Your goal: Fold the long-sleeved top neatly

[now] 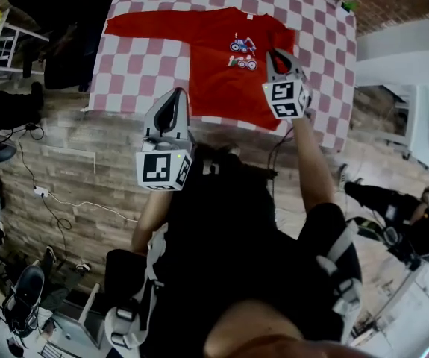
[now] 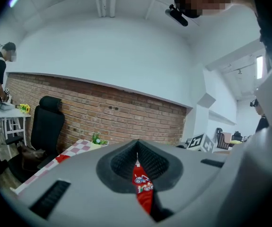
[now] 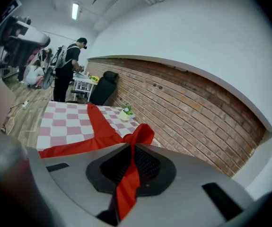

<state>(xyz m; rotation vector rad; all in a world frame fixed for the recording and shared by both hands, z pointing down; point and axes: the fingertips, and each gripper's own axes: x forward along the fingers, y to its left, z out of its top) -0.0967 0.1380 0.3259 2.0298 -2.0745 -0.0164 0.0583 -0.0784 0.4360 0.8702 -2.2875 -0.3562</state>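
A red long-sleeved top [image 1: 221,66] with a small vehicle print lies flat on the checked table [image 1: 139,73], one sleeve [image 1: 147,24] stretched out to the left. My right gripper [image 1: 275,54] hangs over the top's right side, shut on a pinch of its red fabric [image 3: 126,183], which bunches just past the tips [image 3: 143,134]. The cloth runs from there down to the table [image 3: 60,122]. My left gripper [image 1: 177,94] sits just off the table's near edge, shut, with nothing held. Past its closed jaws the left gripper view shows only the printed top [image 2: 143,188] in the distance.
A black office chair [image 1: 57,28] stands left of the table, and a small potted plant [image 1: 347,6] sits at the far right corner. Cables [image 1: 57,200] run over the wooden floor. A person [image 3: 69,70] stands by a white side table beyond the table.
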